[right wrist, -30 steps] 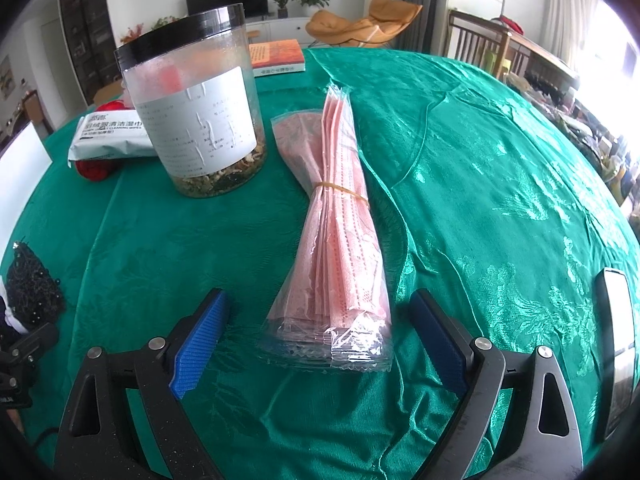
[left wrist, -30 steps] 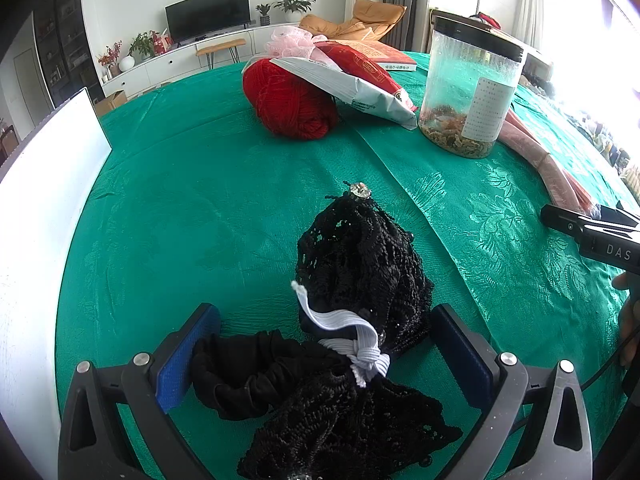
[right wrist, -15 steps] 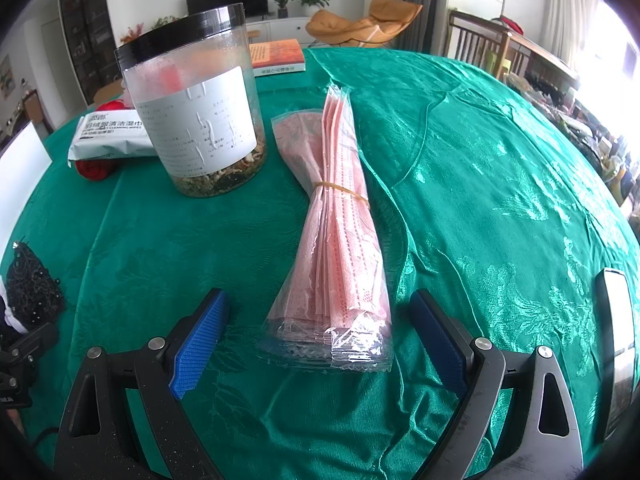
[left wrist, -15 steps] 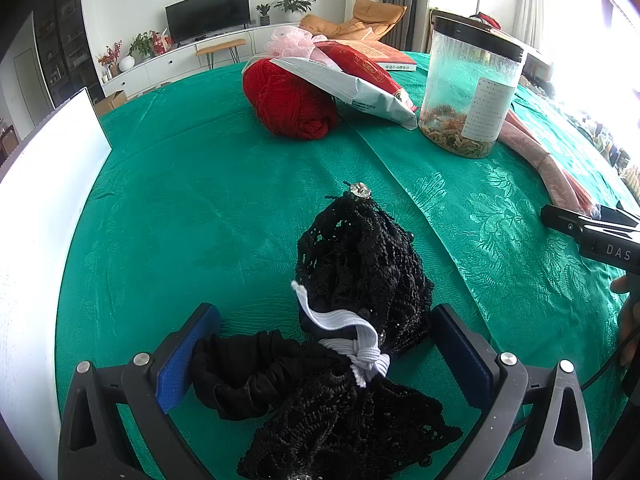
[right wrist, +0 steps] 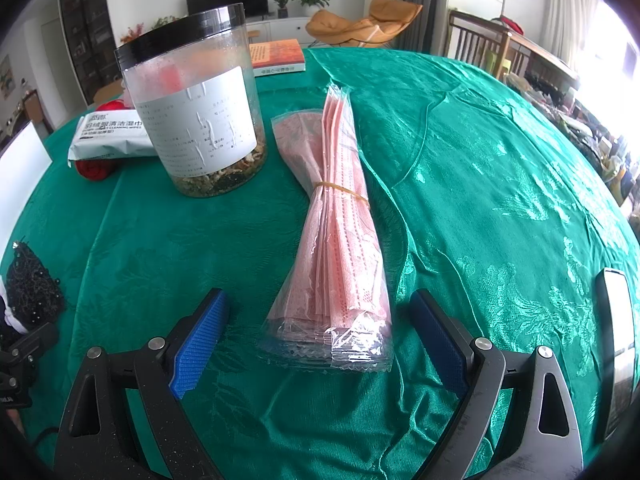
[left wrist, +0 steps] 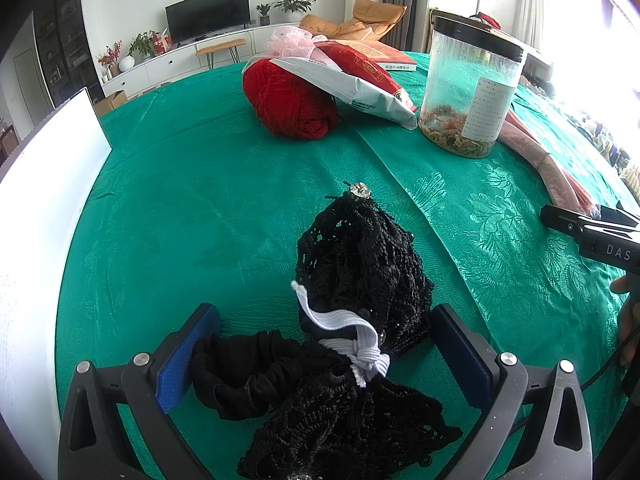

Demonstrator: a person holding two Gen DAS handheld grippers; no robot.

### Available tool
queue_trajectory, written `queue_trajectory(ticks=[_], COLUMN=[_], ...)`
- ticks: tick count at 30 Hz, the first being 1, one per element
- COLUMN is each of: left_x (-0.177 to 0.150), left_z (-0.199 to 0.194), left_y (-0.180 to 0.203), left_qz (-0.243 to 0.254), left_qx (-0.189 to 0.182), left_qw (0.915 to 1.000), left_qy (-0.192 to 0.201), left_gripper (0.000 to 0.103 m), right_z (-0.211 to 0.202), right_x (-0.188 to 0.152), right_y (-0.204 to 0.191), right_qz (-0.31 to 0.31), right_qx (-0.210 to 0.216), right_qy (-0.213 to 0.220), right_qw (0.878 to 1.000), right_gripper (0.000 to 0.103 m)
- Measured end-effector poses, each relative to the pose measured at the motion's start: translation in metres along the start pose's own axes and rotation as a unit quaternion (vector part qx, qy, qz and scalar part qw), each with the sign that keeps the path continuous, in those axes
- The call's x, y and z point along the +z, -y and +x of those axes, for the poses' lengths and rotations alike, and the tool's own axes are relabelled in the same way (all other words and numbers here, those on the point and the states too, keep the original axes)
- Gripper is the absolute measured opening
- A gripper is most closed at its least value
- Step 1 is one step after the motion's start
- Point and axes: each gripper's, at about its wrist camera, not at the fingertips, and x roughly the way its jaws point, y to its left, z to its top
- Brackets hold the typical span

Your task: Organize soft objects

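Observation:
A black lace cloth bundle [left wrist: 360, 264] tied with a white elastic band [left wrist: 352, 340] lies on the green tablecloth, its near part between the fingers of my open left gripper [left wrist: 320, 344]. A bag of pink face masks [right wrist: 340, 240] held by a rubber band lies on the cloth, its near end between the fingers of my open right gripper [right wrist: 320, 332]. A red yarn ball [left wrist: 292, 100], a wet-wipes pack [left wrist: 352, 88] and a pink mesh pouf [left wrist: 288, 40] lie at the far side. The lace bundle also shows in the right wrist view [right wrist: 32, 280].
A clear jar with a black lid [right wrist: 196, 112] stands left of the masks; it also shows in the left wrist view [left wrist: 468, 80]. A book [right wrist: 276, 56] lies behind it. A white board [left wrist: 36, 216] stands at the left table edge. A phone [right wrist: 616, 344] lies at right.

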Motion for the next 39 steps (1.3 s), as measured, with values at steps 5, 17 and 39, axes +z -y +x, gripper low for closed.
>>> queue_trajectory(ticks=[5,17,39], left_x=[0.0,-0.007,-0.021], left_z=[0.0,-0.016,-0.197], left_y=[0.0,0.002,-0.145], left_qz=[0.0,0.051,-0.108], left_qx=[0.0,-0.012,-0.008], left_qw=[1.0,0.998,0.9886], left_qy=[0.0,-0.035,0.104], left_gripper=[0.103,0.102,0.039], right_z=[0.0,0.007,-0.17], right_x=[0.0,0.016,0.026], right_y=[0.0,0.003,-0.076], right_qz=[0.0,-0.02,-0.001], right_qx=[0.0,0.023,0.154], right_qy=[0.0,-0.054,0.067], right_qw=[1.0,0.998,0.986], right_gripper=[0.093,0.096,0.03])
